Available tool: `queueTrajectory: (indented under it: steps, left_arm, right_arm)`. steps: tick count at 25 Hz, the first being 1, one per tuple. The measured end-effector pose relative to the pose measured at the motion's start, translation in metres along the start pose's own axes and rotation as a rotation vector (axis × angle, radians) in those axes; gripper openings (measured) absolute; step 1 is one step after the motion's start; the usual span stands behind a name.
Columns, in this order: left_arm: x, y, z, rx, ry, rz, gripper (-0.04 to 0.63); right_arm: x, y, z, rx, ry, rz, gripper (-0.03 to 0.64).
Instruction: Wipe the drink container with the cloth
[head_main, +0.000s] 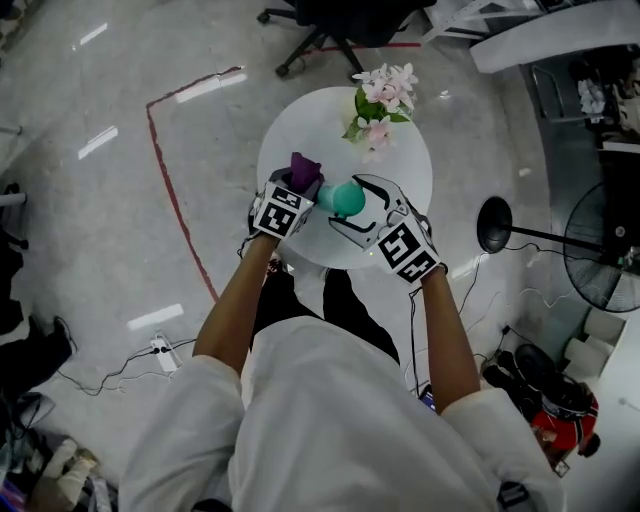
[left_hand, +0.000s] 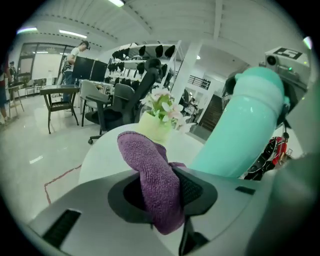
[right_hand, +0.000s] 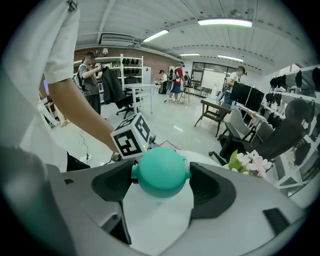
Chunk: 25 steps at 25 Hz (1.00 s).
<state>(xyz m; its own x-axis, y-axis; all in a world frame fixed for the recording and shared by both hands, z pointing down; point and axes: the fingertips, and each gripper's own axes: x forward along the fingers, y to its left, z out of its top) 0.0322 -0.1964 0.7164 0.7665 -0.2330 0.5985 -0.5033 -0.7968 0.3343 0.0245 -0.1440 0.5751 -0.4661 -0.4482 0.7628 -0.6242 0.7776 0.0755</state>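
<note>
Over the round white table my right gripper is shut on a teal drink container, held tilted above the tabletop. In the right gripper view the container's rounded end fills the gap between both pads of the right gripper. My left gripper is shut on a purple cloth, just left of the container. In the left gripper view the cloth sticks up out of the left gripper, and the container slants up at the right, apart from the cloth.
A pot of pink and white flowers stands at the table's far side. A black office chair is beyond the table. A fan and its round base stand to the right, with cables on the floor. Red tape lines the floor at left.
</note>
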Motion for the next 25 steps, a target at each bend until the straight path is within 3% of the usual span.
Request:
queueTrajectory:
  steps: [3, 9, 11, 14, 16, 19, 22, 25]
  left_arm:
    - [0.015, 0.007, -0.019, -0.019, 0.049, 0.005, 0.127]
    - [0.019, 0.010, -0.024, -0.067, 0.040, 0.032, 0.127]
    - [0.008, 0.014, -0.021, -0.123, 0.026, 0.061, 0.129]
    - [-0.023, 0.028, -0.013, -0.280, -0.070, 0.152, 0.128]
    - [-0.047, 0.032, -0.008, -0.372, -0.140, 0.210, 0.127]
    - [-0.081, 0.026, 0.000, -0.411, -0.207, 0.276, 0.129]
    - [-0.107, 0.002, 0.009, -0.436, -0.256, 0.326, 0.129]
    - [-0.144, -0.027, 0.018, -0.509, -0.346, 0.401, 0.128]
  right_arm:
    - [0.000, -0.001, -0.002, 0.035, 0.008, -0.022, 0.364]
    - [-0.005, -0.001, -0.004, 0.116, -0.002, -0.091, 0.362]
    - [-0.005, 0.000, -0.005, 0.129, -0.004, -0.109, 0.362]
    - [-0.003, 0.002, -0.007, 0.112, -0.012, -0.091, 0.365]
    - [-0.006, 0.003, -0.011, 0.096, -0.015, -0.053, 0.370]
    - [-0.014, 0.010, -0.007, 0.019, -0.039, 0.053, 0.400]
    - [-0.025, 0.017, -0.010, -0.143, -0.062, 0.213, 0.407]
    - [-0.033, 0.023, -0.004, -0.384, -0.065, 0.388, 0.407]
